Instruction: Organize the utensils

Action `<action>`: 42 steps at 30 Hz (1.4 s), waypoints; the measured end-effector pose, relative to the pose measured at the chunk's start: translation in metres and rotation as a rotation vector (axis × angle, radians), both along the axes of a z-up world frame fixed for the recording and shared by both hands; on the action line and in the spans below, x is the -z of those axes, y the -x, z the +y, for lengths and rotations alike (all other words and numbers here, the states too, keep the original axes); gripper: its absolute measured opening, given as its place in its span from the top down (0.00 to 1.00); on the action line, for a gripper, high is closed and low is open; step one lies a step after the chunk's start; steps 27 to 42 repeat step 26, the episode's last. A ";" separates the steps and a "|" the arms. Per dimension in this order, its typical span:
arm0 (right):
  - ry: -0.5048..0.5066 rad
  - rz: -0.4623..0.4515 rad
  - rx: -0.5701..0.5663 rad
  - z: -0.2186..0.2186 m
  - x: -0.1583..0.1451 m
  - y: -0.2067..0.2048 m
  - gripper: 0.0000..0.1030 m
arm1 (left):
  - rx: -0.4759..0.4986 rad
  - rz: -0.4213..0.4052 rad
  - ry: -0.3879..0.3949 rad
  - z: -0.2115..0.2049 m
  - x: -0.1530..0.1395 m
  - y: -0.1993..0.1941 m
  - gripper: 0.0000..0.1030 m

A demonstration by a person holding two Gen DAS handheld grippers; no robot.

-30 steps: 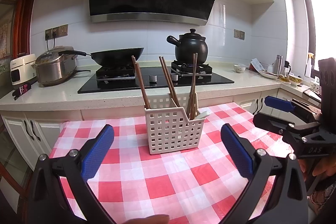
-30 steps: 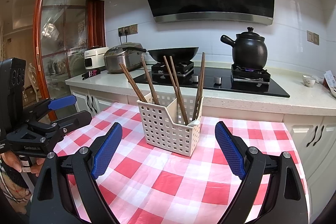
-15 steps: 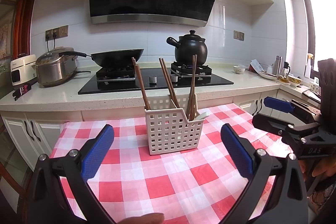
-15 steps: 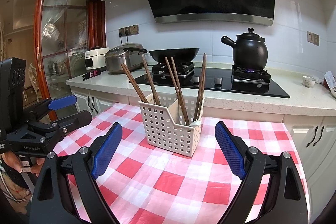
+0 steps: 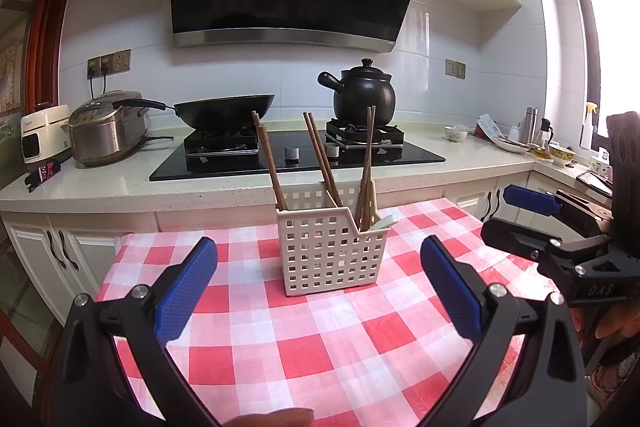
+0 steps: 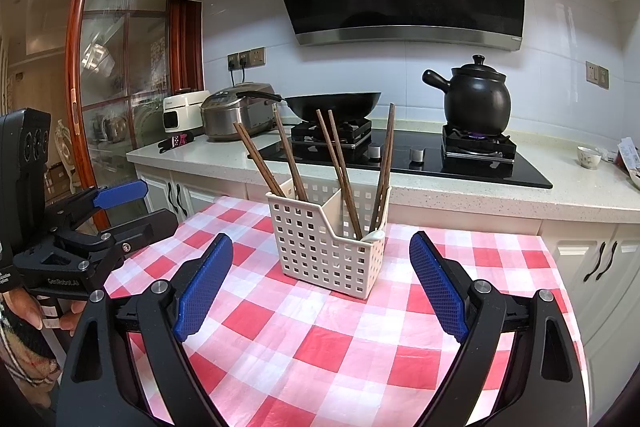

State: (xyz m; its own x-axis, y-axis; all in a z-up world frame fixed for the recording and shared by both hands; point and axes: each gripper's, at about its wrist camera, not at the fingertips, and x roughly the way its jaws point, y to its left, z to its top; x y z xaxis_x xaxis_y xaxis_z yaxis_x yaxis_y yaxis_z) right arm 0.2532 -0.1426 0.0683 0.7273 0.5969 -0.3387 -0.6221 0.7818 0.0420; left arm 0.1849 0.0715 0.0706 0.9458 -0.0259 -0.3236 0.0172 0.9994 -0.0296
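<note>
A white perforated utensil basket (image 5: 331, 249) stands on the red-and-white checked tablecloth (image 5: 320, 339); it also shows in the right wrist view (image 6: 325, 247). Several brown wooden chopsticks (image 5: 320, 159) lean upright in its compartments, and a white spoon (image 5: 383, 223) rests at its right side. My left gripper (image 5: 318, 287) is open and empty, in front of the basket. My right gripper (image 6: 322, 287) is open and empty, also facing the basket. The right gripper also appears at the right of the left wrist view (image 5: 560, 231), and the left gripper at the left of the right wrist view (image 6: 100, 223).
Behind the table runs a counter with a black hob (image 5: 296, 155), a wok (image 5: 224, 113), a black clay pot (image 5: 364, 95) and a rice cooker (image 5: 106, 129). Bowls and bottles (image 5: 536, 143) stand at the right. A glass door (image 6: 116, 99) is at the left.
Both views have shifted only slightly; the basket and chopsticks stay put and both grippers stay open.
</note>
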 end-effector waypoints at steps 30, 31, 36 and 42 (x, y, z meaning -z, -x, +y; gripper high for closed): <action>-0.002 0.008 0.007 -0.004 0.001 0.001 0.18 | 0.010 0.017 0.061 0.009 0.005 -0.002 0.05; -0.002 0.008 0.007 -0.004 0.001 0.001 0.18 | 0.010 0.017 0.061 0.009 0.005 -0.002 0.05; -0.002 0.008 0.007 -0.004 0.001 0.001 0.18 | 0.010 0.017 0.061 0.009 0.005 -0.002 0.05; -0.002 0.008 0.007 -0.004 0.001 0.001 0.18 | 0.010 0.017 0.061 0.009 0.005 -0.002 0.05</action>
